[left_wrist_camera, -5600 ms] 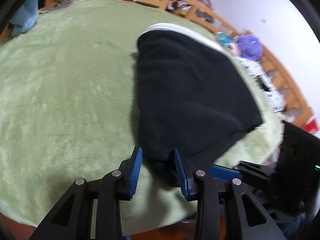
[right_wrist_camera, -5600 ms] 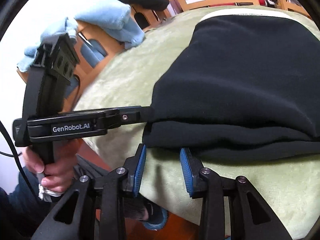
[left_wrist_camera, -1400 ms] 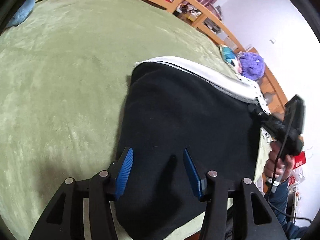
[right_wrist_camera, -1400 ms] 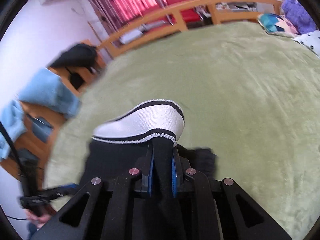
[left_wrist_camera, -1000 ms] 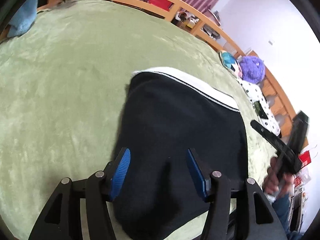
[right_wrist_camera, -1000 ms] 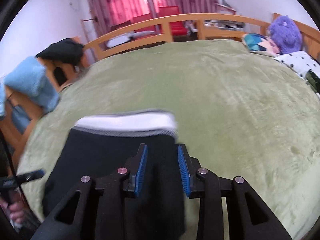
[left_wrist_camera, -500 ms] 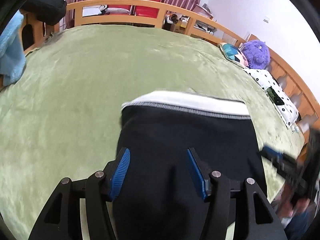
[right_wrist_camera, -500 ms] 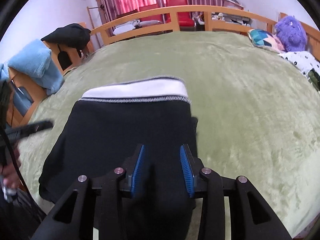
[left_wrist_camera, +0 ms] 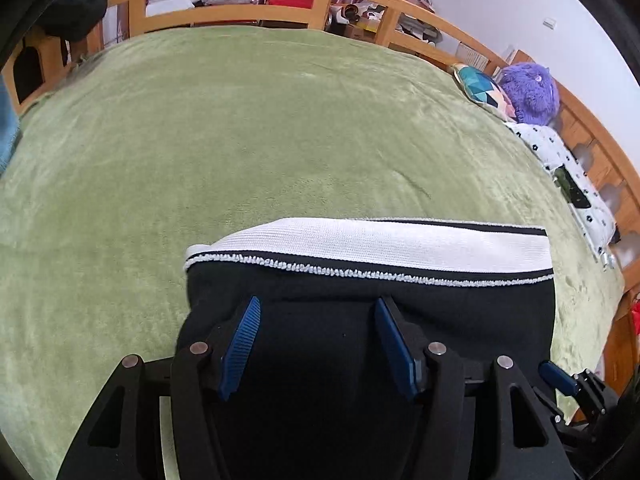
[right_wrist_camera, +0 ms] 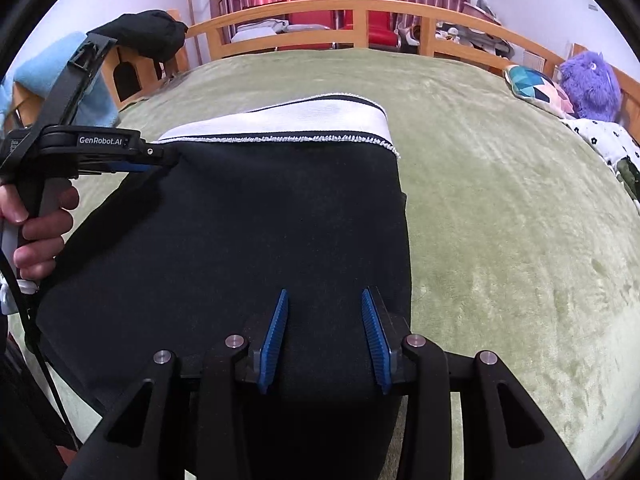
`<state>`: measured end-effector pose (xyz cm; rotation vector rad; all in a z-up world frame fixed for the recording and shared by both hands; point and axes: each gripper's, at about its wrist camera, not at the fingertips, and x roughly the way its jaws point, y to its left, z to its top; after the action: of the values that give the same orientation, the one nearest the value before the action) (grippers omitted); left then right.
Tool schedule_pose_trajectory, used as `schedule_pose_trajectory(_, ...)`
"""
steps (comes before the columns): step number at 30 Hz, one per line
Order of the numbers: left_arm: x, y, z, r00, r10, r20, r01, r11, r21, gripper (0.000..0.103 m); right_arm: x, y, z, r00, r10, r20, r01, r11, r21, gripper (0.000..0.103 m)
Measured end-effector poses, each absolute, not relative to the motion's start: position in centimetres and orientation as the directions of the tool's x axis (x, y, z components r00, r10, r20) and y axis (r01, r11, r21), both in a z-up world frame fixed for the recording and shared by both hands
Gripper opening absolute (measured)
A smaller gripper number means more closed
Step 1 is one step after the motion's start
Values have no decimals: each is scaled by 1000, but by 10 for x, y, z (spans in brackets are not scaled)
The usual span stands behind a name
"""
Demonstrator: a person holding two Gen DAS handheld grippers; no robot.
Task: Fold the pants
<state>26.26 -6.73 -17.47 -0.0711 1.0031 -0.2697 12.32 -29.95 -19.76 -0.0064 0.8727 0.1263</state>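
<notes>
The black pants (left_wrist_camera: 360, 320) lie folded on the green bedspread (left_wrist_camera: 240, 140), the white waistband (left_wrist_camera: 360, 244) on the far edge. They also show in the right wrist view (right_wrist_camera: 260, 220) with the waistband (right_wrist_camera: 300, 120) at the far end. My left gripper (left_wrist_camera: 316, 308) is open and empty, held over the near part of the pants. In the right wrist view the left gripper (right_wrist_camera: 168, 158) sits at the pants' left far corner. My right gripper (right_wrist_camera: 324, 300) is open and empty over the pants' near right part.
A wooden bed rail (left_wrist_camera: 256, 12) runs round the far side. A purple plush toy (left_wrist_camera: 528, 92), a patterned cushion (left_wrist_camera: 480, 84) and a spotted cloth (left_wrist_camera: 560, 156) lie at the right. A black garment (right_wrist_camera: 148, 32) and blue towel (right_wrist_camera: 40, 68) hang at the left.
The right gripper let go of the waistband and opened. Both grippers drew back to the near side; the folded pants lie flat and still.
</notes>
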Motion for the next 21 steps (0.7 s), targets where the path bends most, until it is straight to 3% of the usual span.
schedule_pose_trajectory(11, 166, -31, -126, 536, -239, -810, 141, 971, -193, 57, 91, -295, -156, 616, 29, -787, -8, 999, 31, 40)
schedule_pose_trajectory(18, 78, -24, -91, 588, -237, -773, 124, 971, -203, 62, 43, -287, -101, 640, -7, -768, 26, 1000, 12, 55)
schedule_pose_trajectory(21, 46, -28, -73, 625, -216, -750, 121, 976, -180, 70, 16, -283, -77, 670, -19, -742, 42, 999, 12, 70)
